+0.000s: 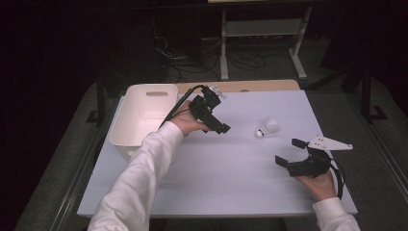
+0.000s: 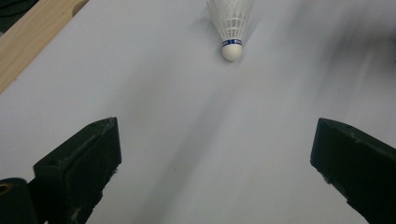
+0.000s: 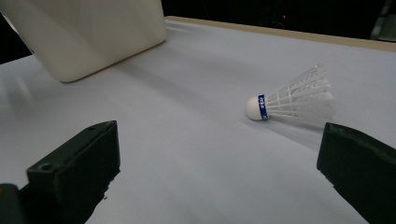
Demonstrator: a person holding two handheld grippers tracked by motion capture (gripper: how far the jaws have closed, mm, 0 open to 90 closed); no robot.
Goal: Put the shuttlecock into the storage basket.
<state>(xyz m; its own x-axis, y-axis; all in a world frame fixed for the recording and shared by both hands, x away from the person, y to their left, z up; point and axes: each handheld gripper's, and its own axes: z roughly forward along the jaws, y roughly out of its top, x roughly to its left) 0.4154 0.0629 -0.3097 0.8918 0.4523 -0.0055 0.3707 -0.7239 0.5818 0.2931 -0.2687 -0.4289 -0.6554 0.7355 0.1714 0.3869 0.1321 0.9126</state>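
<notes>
Hovering wide-open, right claw (image 1: 291, 151) near shuttlecock (image 1: 267, 128), hand (image 1: 319, 185) low.

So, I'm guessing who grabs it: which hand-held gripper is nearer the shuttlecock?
Right, narrowly. The right hand-held gripper sits open just toward the person from the shuttlecock; the left hand-held gripper hovers open to its left, by the white bin.

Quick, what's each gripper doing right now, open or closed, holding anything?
Left gripper: open, holding nothing, held above the table.
Right gripper: open, holding nothing, short of the shuttlecock.
</notes>
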